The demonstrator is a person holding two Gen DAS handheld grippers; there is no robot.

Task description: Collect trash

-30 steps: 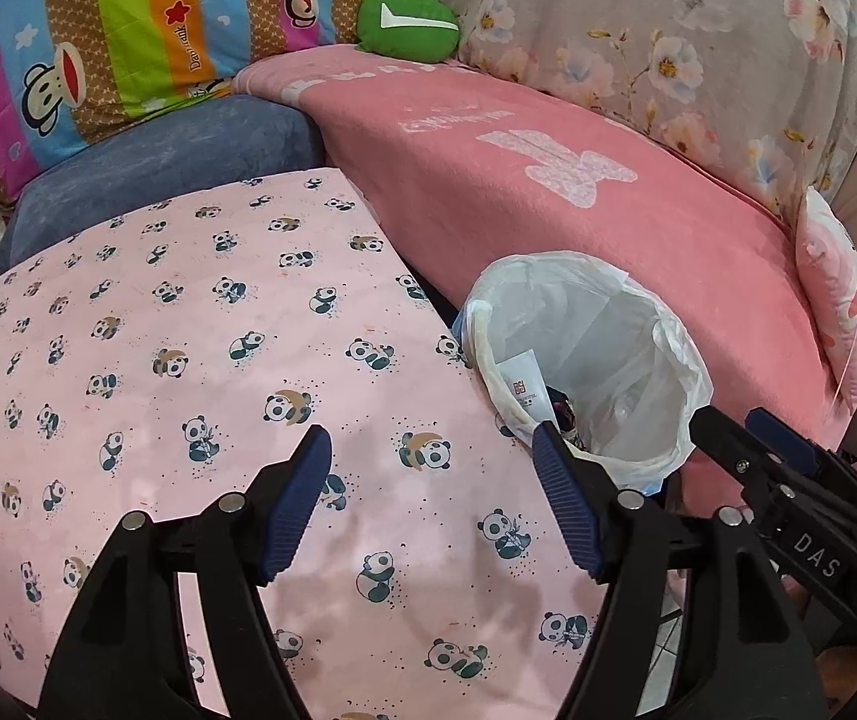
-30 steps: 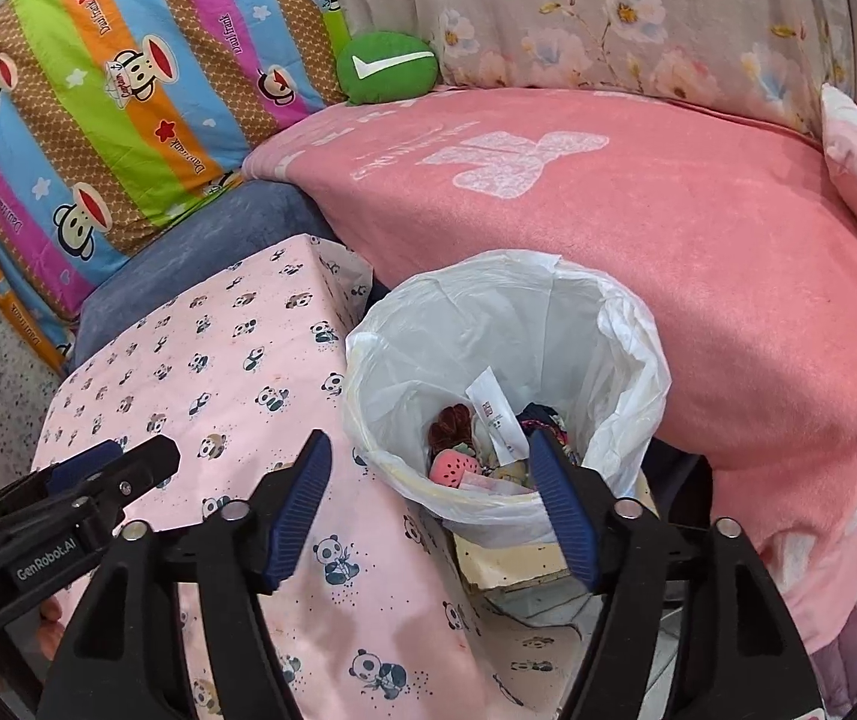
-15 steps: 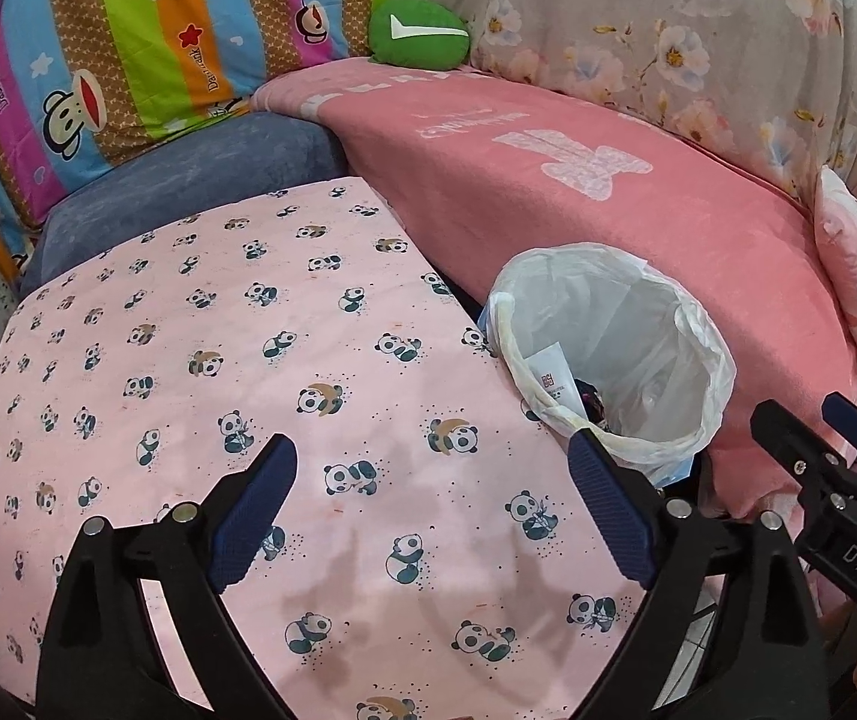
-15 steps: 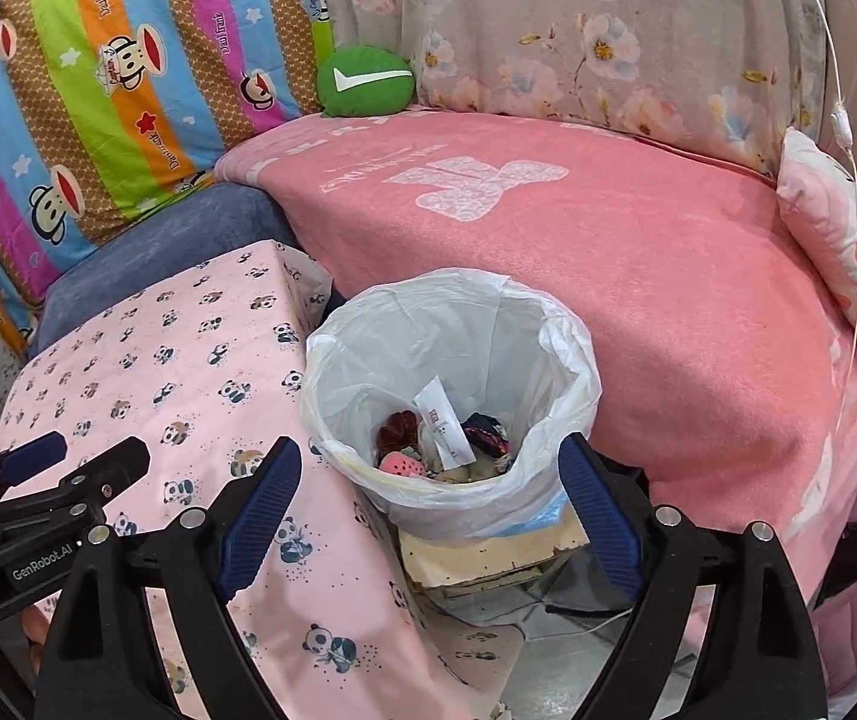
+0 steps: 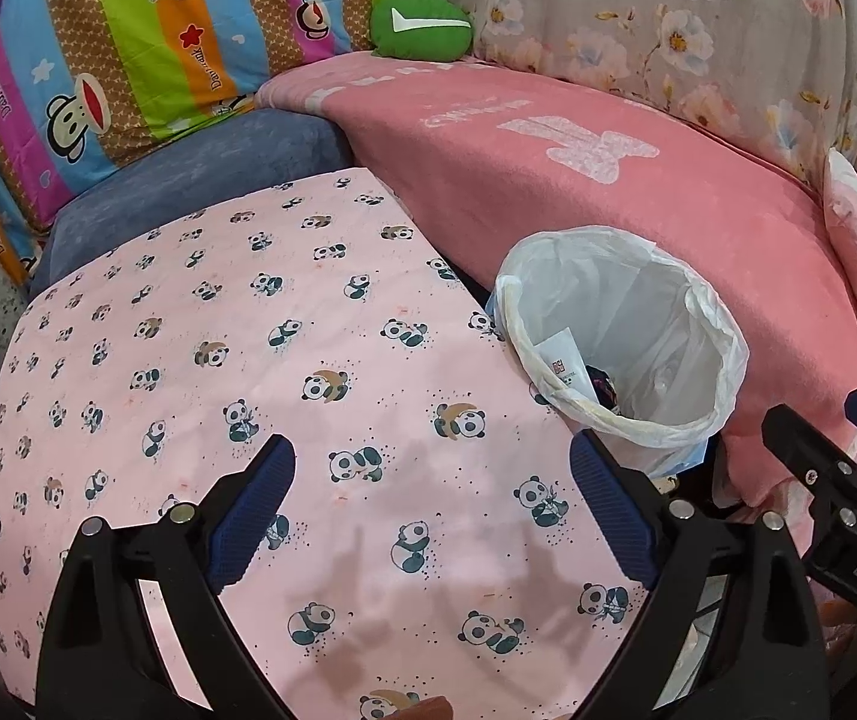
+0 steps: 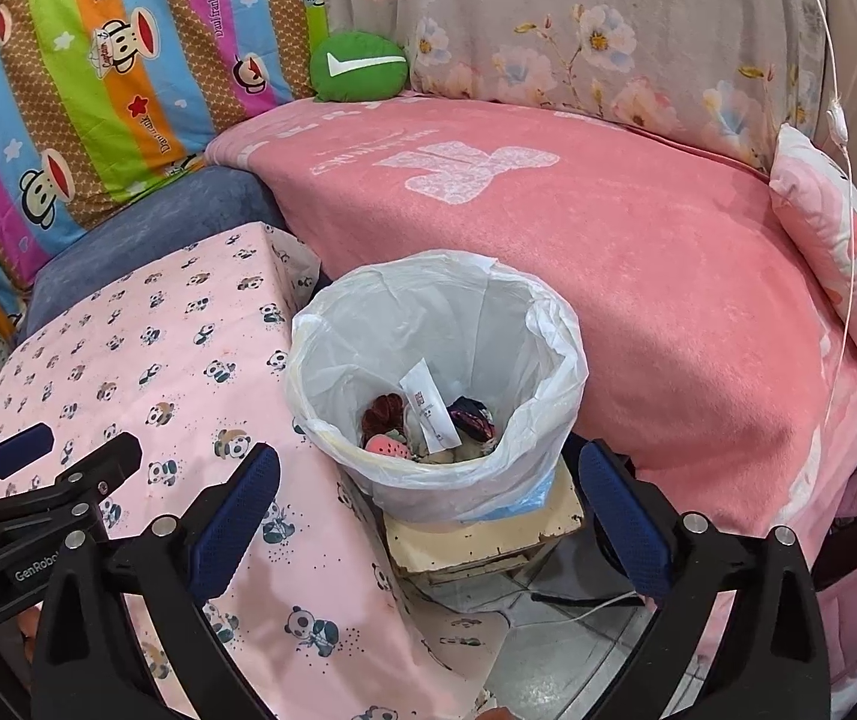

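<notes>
Hovering above the lined trash bin (image 6: 437, 384), the right gripper (image 6: 428, 516) had its blue pads spread wide with nothing between them, and the bin's open mouth lay straight ahead of them and just below. That relation decided the coming move, as I judged it: the bin sat squarely in line with the right fingers, while from the left gripper (image 5: 431, 501) the same bin (image 5: 620, 354) lay off to the right, beyond its right pad. The right hand was therefore the nearer one to the bin.

Left-hand fingers were likewise apart and empty, poised over the panda-print cloth (image 5: 218, 360) beside the bin. No loose scrap showed on that cloth in either view.

Inside the bin lay the collected trash: a white wrapper (image 6: 428, 405) standing on end, its long axis running from the bin's floor up toward the far wall, with dark and pink bits close around its foot. The bin stood on a cream stand (image 6: 482, 546), pressed between the cloth and the pink blanket (image 6: 638, 252).
</notes>
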